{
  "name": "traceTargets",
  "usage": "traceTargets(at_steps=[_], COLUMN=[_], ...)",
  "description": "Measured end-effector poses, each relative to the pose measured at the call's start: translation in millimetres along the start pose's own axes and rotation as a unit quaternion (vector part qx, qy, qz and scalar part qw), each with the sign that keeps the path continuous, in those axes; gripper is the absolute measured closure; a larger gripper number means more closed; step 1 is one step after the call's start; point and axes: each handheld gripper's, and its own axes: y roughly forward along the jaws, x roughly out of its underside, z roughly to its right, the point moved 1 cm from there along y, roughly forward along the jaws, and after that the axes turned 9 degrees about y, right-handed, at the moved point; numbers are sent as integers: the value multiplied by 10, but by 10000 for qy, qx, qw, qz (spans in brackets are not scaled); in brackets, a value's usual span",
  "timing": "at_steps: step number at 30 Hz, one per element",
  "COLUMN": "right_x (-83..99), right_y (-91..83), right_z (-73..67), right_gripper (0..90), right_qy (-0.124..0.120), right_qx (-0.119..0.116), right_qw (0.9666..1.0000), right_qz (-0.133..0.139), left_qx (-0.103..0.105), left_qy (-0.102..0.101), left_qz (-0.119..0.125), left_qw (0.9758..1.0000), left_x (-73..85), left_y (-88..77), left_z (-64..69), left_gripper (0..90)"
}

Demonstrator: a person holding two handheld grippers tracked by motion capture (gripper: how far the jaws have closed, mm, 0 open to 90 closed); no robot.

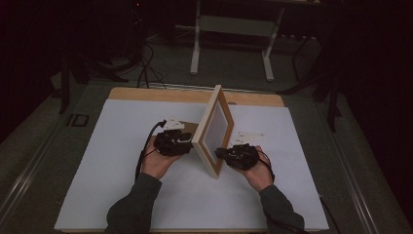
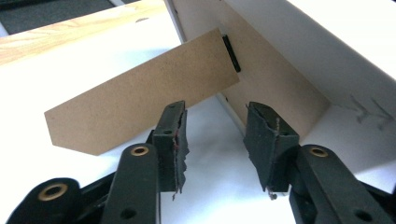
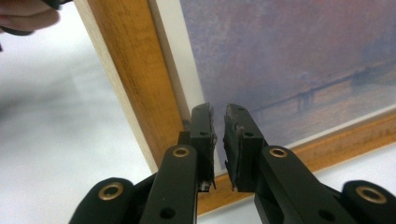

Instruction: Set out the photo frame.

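A wooden picture frame (image 1: 214, 129) stands upright on edge in the middle of the table, propped by its brown fibreboard back leg (image 2: 140, 107). My left gripper (image 1: 187, 141) is behind the frame, open. In the left gripper view its fingertips (image 2: 215, 109) are just short of the frame's back (image 2: 275, 79), with the leg beside the left jaw and nothing between the jaws. My right gripper (image 1: 221, 153) is at the frame's front. In the right gripper view its jaws (image 3: 218, 108) stand a narrow gap apart, empty, before the wooden rim (image 3: 135, 79) and the bluish print (image 3: 289, 56).
A white sheet (image 1: 146, 195) covers the table, with bare wood (image 1: 160, 94) along the far edge. Beyond the table, white stand legs (image 1: 229, 24) rise from the dark floor. The left hand (image 3: 28, 18) shows past the frame in the right gripper view.
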Motion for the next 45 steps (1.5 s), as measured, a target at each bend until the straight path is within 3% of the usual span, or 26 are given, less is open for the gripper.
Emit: traceTargets(at_steps=[4,13,16,23,32,37,45], right_x=[11,31,33,44,70,90,122], right_y=[-18,-38,-45,-55,-30,-11,-22], right_z=[28,64,70,95,123,143,171], right_gripper=[808,797,790,774,732,705,701], right_qy=[9,29,37,68,151,216,257], right_qx=[36,74,92,120,181,258,285], right_qw=[10000,10000,9999,9999,9997,9994,9992], right_qz=[-26,-61,-58,-80,-110,-118,-121], left_qx=[-75,-9,203,275,358,424,272], left_qy=[22,-68,-89,47,124,216,173], left_qz=[-56,-100,-16,-96,17,70,213], left_qw=[10000,9999,9998,9996,9993,9988,9993], left_x=[39,152,191,241,177,94,-62], left_y=[-61,-187,-224,-249,-229,-172,-70], left_z=[23,37,47,106,221,300,415], left_gripper=[539,512,483,444,338,337,336])
